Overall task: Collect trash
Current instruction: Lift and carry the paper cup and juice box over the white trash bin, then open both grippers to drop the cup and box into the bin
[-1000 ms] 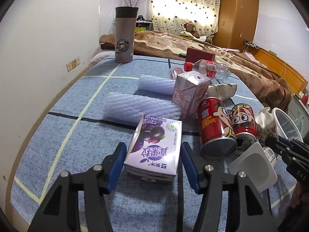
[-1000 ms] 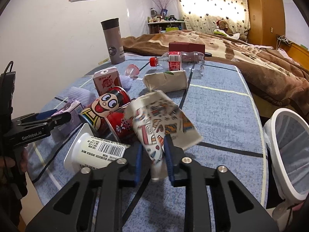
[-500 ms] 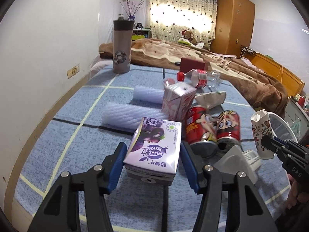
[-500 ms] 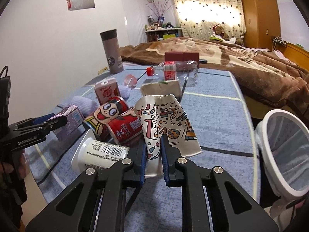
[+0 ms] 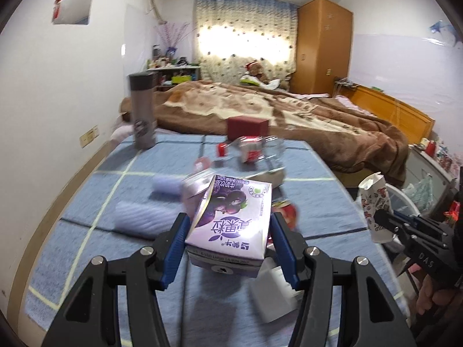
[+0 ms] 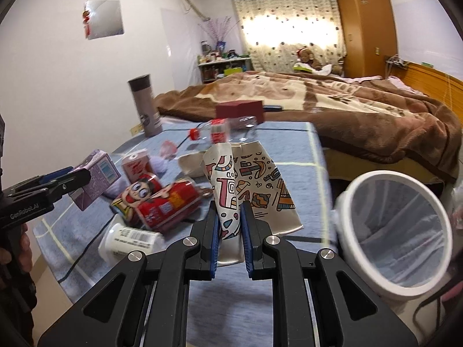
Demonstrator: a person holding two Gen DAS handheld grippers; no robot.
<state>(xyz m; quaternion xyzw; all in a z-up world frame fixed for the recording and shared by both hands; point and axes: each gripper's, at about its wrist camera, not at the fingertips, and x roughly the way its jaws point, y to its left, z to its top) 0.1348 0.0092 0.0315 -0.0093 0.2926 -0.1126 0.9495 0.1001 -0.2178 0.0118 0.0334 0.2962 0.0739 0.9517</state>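
Note:
My left gripper (image 5: 228, 221) is shut on a purple milk carton (image 5: 231, 225) and holds it in the air above the blue table mat (image 5: 86, 260). The right wrist view shows that same carton (image 6: 97, 173) at the left, gripped between the left fingers (image 6: 58, 179). My right gripper (image 6: 230, 211) is shut on a crushed, patterned paper cup (image 6: 254, 185), pinching its wall flat. From the left wrist view the cup (image 5: 376, 202) hangs at the right, above the table's edge. A white-rimmed bin (image 6: 347, 196) with a liner stands just right of the cup.
On the mat lie two red cans (image 6: 162, 202), a white yogurt pot (image 6: 130, 237), a red carton (image 6: 136, 167), a plastic bottle (image 6: 228, 128) and foam sleeves (image 5: 144, 217). A grey flask (image 6: 146, 105) and a red box (image 5: 247, 127) stand at the back, before a bed.
Both grippers have risen with their loads: the purple carton has left the mat. The right jaws squeezed tighter, and the cup has swung upright and moved towards the bin.

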